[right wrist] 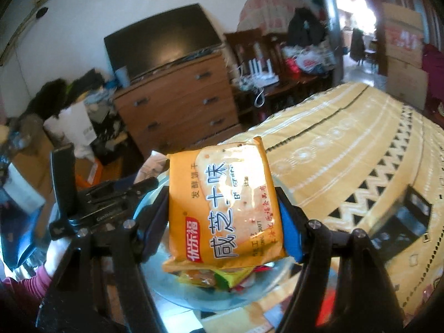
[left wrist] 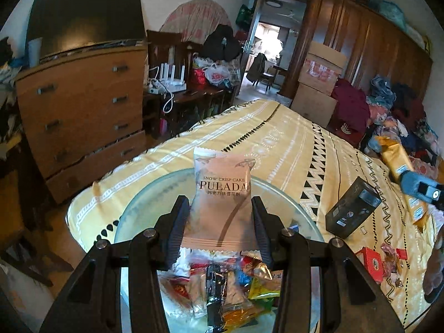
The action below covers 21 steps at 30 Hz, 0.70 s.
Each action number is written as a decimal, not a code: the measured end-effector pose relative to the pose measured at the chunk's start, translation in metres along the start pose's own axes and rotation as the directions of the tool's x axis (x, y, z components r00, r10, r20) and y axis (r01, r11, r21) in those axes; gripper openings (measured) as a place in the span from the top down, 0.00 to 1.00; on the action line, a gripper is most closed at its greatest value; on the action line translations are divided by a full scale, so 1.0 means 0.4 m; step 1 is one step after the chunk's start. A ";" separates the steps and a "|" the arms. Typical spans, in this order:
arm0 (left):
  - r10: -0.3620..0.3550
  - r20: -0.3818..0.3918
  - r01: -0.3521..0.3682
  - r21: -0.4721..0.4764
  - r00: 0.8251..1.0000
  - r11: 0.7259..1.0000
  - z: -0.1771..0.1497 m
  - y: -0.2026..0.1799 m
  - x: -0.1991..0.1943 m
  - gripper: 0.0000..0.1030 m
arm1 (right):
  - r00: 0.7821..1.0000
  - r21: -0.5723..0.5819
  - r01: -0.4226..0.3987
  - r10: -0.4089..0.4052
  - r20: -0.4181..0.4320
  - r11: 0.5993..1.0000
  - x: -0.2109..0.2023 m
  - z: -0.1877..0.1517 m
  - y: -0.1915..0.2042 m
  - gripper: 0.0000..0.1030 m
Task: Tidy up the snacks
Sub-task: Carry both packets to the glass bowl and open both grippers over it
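Observation:
My left gripper [left wrist: 220, 208] is shut on a pink "Snow Crisp Cake" packet [left wrist: 222, 194] and holds it upright above a clear glass bowl [left wrist: 133, 211] that has several mixed snack packets [left wrist: 236, 285] in it. My right gripper [right wrist: 222, 208] is shut on an orange cracker pack [right wrist: 224, 208] and holds it over the same bowl [right wrist: 172, 291]. The right gripper also shows at the right edge of the left wrist view [left wrist: 421, 191], with the orange pack [left wrist: 396, 158] in it. The left gripper shows at the left in the right wrist view [right wrist: 111, 194].
The bowl sits on a yellow patterned cloth [left wrist: 277, 144]. A black box [left wrist: 352, 211] lies on the cloth to the right, with red boxes and small wrappers [left wrist: 380, 260] nearer me. A wooden dresser [left wrist: 80, 105] stands to the left, with clutter behind.

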<state>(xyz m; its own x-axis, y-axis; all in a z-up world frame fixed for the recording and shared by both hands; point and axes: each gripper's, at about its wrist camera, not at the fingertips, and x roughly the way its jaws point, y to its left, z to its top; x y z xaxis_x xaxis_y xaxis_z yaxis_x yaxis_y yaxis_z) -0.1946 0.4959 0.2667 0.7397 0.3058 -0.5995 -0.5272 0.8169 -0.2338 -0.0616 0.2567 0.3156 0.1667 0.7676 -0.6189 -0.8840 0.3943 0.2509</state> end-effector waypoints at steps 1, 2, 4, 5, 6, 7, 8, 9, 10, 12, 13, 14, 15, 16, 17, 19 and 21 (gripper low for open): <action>-0.003 -0.002 0.003 -0.002 1.000 1.000 -0.004 0.004 0.002 0.55 | 1.000 -0.004 -0.002 0.002 -0.011 1.000 0.013 -0.003 0.007 0.31; -0.005 -0.005 0.005 -0.002 1.000 1.000 -0.008 0.002 0.003 0.55 | 1.000 -0.008 -0.004 0.004 -0.021 1.000 0.028 -0.002 0.016 0.31; -0.009 -0.013 0.009 -0.001 1.000 1.000 -0.018 0.006 0.005 0.55 | 0.999 -0.012 -0.005 0.004 -0.033 1.000 0.037 -0.001 0.029 0.31; -0.010 -0.017 0.010 0.002 1.000 1.000 -0.023 0.004 0.010 0.55 | 0.999 -0.015 -0.002 0.001 -0.038 1.000 0.043 -0.003 0.031 0.31; -0.011 -0.021 0.012 0.004 1.000 1.000 -0.025 0.003 0.013 0.55 | 0.999 -0.015 0.000 0.000 -0.041 1.000 0.044 -0.004 0.031 0.30; -0.014 -0.025 0.014 0.007 1.000 1.000 -0.028 0.003 0.018 0.55 | 0.999 -0.014 -0.001 0.000 -0.043 1.000 0.047 -0.004 0.032 0.30; -0.016 -0.029 0.016 0.008 0.999 1.000 -0.030 0.001 0.022 0.55 | 0.999 -0.013 0.000 0.000 -0.045 1.000 0.049 -0.004 0.033 0.30; -0.018 -0.033 0.018 0.008 0.999 1.000 -0.032 -0.002 0.027 0.55 | 0.999 -0.012 0.002 -0.002 -0.046 1.000 0.053 -0.001 0.035 0.31; -0.020 -0.034 0.020 0.008 0.999 1.000 -0.034 -0.003 0.029 0.55 | 0.999 -0.013 0.005 -0.006 -0.047 1.000 0.059 0.005 0.039 0.30; -0.022 -0.036 0.022 0.007 0.999 1.000 -0.036 -0.006 0.034 0.55 | 0.999 -0.010 0.006 -0.007 -0.050 1.000 0.063 0.007 0.041 0.30; -0.023 -0.037 0.023 0.006 0.999 1.000 -0.037 -0.007 0.036 0.55 | 0.999 -0.011 0.008 -0.008 -0.052 1.000 0.067 0.010 0.044 0.30; -0.024 -0.037 0.024 0.005 0.999 1.000 -0.038 -0.008 0.037 0.55 | 0.999 -0.011 0.009 -0.010 -0.053 1.000 0.068 0.010 0.044 0.30; -0.025 -0.037 0.025 0.005 0.999 1.000 -0.038 -0.010 0.037 0.55 | 0.999 -0.009 0.008 -0.008 -0.053 1.000 0.068 0.010 0.044 0.30; -0.024 -0.037 0.024 0.006 0.999 1.000 -0.037 -0.010 0.037 0.55 | 0.998 -0.010 0.007 -0.008 -0.054 1.000 0.069 0.010 0.043 0.30; -0.023 -0.037 0.023 0.005 0.999 1.000 -0.037 -0.010 0.037 0.55 | 0.998 -0.012 0.008 -0.008 -0.057 1.000 0.072 0.008 0.042 0.30; -0.023 -0.038 0.023 0.003 0.999 1.000 -0.038 -0.010 0.037 0.55 | 0.998 -0.012 0.006 -0.006 -0.060 1.000 0.076 0.004 0.039 0.30; -0.021 -0.039 0.021 0.004 0.999 1.000 -0.038 -0.013 0.039 0.55 | 0.998 -0.013 0.006 -0.007 -0.061 1.000 0.080 0.001 0.040 0.30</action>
<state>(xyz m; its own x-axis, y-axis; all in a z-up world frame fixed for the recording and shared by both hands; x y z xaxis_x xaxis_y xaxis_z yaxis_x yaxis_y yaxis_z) -0.1869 0.4889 0.2469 0.7338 0.2695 -0.6236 -0.5097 0.8252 -0.2432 -0.0701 0.2877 0.3002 0.1460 0.7323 -0.6651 -0.8885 0.3927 0.2373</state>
